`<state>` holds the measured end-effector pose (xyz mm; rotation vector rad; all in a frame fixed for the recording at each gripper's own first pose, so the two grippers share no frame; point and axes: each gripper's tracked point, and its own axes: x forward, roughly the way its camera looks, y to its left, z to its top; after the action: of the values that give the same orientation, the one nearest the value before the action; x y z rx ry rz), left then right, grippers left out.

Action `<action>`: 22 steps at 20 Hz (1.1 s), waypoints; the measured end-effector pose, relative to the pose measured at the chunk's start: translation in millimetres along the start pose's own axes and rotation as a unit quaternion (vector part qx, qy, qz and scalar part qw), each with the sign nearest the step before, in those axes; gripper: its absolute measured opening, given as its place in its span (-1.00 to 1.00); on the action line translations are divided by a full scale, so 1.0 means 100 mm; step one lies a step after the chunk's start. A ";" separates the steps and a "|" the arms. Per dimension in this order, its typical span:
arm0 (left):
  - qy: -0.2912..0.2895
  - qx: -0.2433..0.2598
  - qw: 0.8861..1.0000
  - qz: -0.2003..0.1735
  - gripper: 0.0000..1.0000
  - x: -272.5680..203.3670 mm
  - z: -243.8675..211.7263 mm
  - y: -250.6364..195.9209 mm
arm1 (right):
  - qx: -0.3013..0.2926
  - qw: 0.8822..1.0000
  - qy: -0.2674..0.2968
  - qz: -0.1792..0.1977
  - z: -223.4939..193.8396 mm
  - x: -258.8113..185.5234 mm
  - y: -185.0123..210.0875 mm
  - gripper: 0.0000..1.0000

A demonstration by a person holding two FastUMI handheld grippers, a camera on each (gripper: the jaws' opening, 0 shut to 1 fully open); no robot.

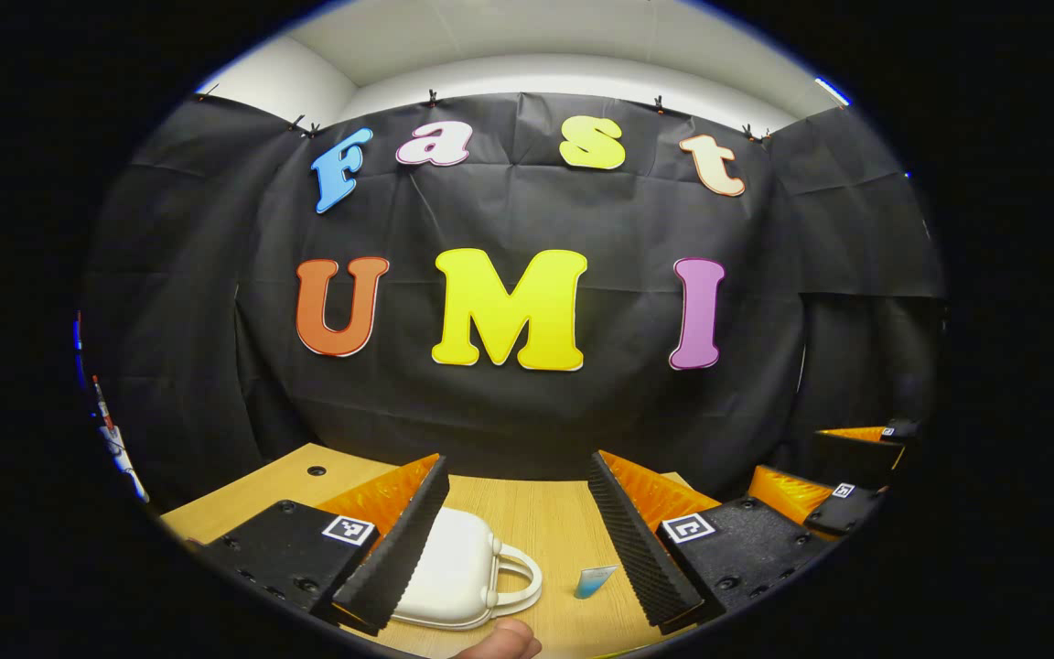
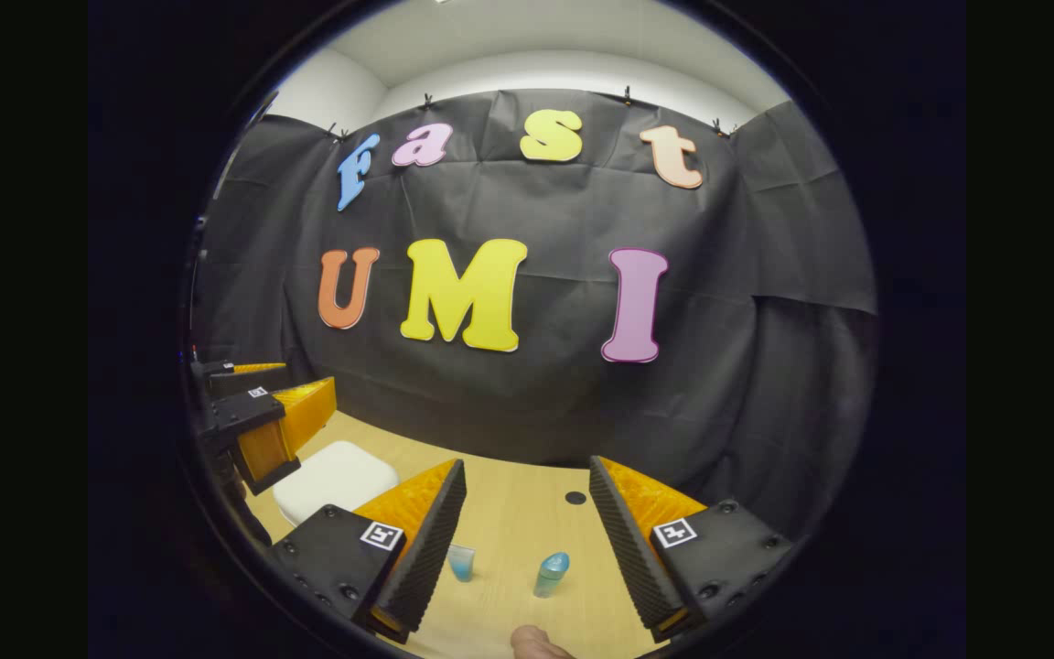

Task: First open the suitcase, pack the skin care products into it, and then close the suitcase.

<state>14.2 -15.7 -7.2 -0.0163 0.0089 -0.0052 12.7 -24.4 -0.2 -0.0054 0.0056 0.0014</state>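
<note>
Nearest in the left gripper view, the left gripper (image 1: 518, 526) hangs above the light wooden table (image 1: 536, 522) with its fingers spread wide and nothing between them; a fingertip of the person shows at the bottom edge. Just beyond its left finger lies the small white hard-shell suitcase with a looped handle (image 1: 463, 572), lid down, so I judge opening it is the step in hand. To the right of the handle lies a pale blue tube of skin care product (image 1: 595, 580).

In the right gripper view the right gripper (image 2: 527, 531) is likewise spread and empty over the table. Two items lie between its fingers: a small clear blue cup-like container (image 2: 461, 561) and a teal rounded bottle (image 2: 550, 574), apart from each other.

To open well, the left gripper should probably steady the base while the right catches the lid edge opposite the hinge; where the seam or latch sits cannot be told. Lift slowly, lest the light case slide
</note>
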 end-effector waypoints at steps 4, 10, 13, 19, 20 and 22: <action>0.019 0.016 1.000 -0.001 0.95 0.07 -0.37 0.00 | -0.012 0.999 -0.007 -0.036 0.01 0.05 -0.33 0.60; 0.079 0.142 0.987 -0.007 0.97 0.21 -1.45 -0.05 | -0.026 0.995 0.008 -0.096 -0.19 0.01 -1.01 0.60; 0.083 0.269 0.959 -0.023 1.00 0.30 -1.92 -0.18 | -0.018 0.993 0.025 -0.114 -0.34 -0.03 -1.27 0.59; 0.135 0.468 0.873 -0.013 0.96 0.54 -2.83 -0.01 | 0.002 0.990 0.056 -0.130 -0.68 0.01 -1.59 0.59; 0.137 0.489 0.861 -0.011 0.97 0.58 -2.89 0.00 | 0.002 0.990 0.061 -0.128 -0.73 0.02 -1.61 0.60; 0.137 0.523 0.841 -0.006 0.94 0.71 -2.92 0.01 | -0.003 0.990 0.068 -0.121 -0.80 0.04 -1.62 0.60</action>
<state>82.5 -20.1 -299.6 1.0889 0.2947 -0.0242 17.0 -186.9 -79.5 -0.0120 0.1421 -0.2419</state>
